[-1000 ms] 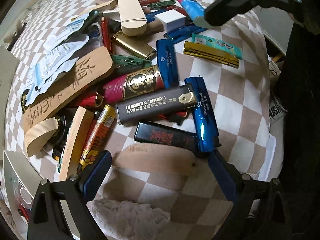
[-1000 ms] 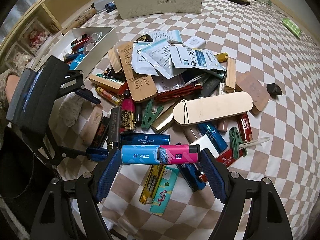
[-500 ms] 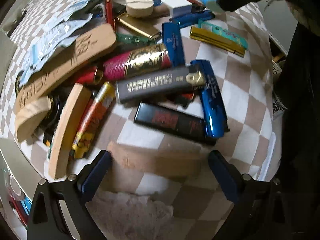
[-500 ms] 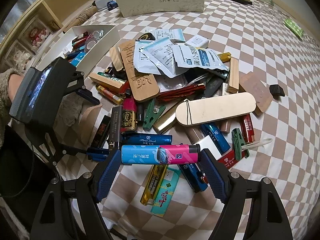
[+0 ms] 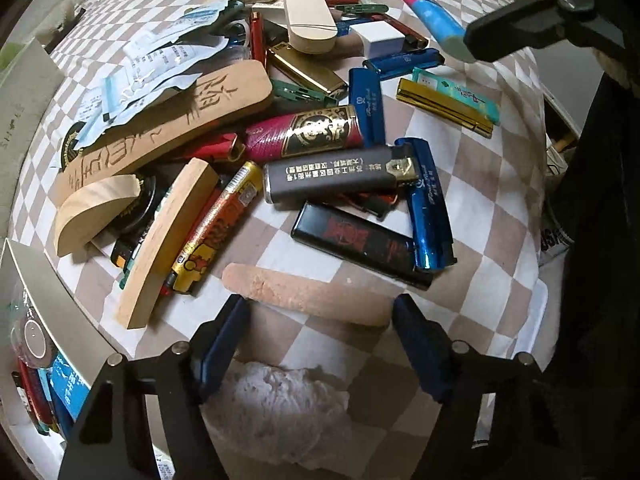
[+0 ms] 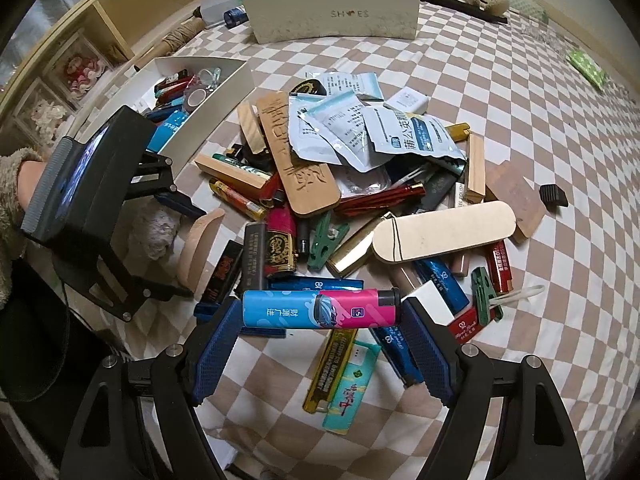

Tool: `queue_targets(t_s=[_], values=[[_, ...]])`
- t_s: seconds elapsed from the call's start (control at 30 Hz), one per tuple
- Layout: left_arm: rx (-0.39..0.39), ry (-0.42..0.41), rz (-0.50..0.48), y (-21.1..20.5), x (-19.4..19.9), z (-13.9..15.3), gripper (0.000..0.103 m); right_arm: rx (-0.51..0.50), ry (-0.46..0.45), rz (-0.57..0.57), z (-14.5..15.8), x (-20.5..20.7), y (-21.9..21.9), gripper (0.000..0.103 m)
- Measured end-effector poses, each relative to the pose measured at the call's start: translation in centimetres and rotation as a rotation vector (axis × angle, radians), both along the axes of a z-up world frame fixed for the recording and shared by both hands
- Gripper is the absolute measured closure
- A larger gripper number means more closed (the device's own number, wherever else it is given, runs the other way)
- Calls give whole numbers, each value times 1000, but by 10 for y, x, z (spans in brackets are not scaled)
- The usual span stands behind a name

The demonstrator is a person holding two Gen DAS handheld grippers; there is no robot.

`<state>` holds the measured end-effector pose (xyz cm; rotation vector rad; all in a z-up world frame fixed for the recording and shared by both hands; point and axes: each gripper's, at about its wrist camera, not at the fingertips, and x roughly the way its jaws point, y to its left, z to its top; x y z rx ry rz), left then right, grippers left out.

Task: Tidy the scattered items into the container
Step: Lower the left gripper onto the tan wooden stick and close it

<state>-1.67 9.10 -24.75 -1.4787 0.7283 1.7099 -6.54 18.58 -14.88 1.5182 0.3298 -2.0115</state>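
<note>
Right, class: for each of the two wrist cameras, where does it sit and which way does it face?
Left wrist: on the left tool, facing straight down at the pile; its jaws have just been closing around a pink stick, contact unclear.
Right wrist: on the right tool, angled down across the pile; shut on a blue-pink lighter; a sleeve shows left.
Shared: the lighter, the engraved plaque, each other's tool.

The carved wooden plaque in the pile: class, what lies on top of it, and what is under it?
Torn blue-and-white sachets overlap the top of the carved wooden plaque. Beneath its edges, red lighters poke out; anything under its middle is hidden.
</note>
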Motion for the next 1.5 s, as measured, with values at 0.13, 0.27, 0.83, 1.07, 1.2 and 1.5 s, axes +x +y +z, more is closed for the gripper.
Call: queue_targets(t_s=[0.13, 0.27, 0.83, 1.07, 1.2, 1.5], values=[[-13, 58, -35, 5, 7, -1, 5, 0, 4, 4, 1, 1, -3, 22], [-7, 80, -40, 9, 2, -1, 4, -6, 6, 12, 3, 1, -4, 22], [-21, -74, -60, 17, -9, -28, 1, -36, 5, 4, 5, -5, 11, 22], [-45, -72, -56, 24, -3, -37, 1, -44, 4, 4, 6, -7, 14, 22], [-30, -74, -26, 21, -1, -36, 3, -43, 9, 0, 7, -8, 15, 22], [-1, -74, 74, 6, 9, -25, 10, -33, 14, -8, 10, -6, 7, 22]])
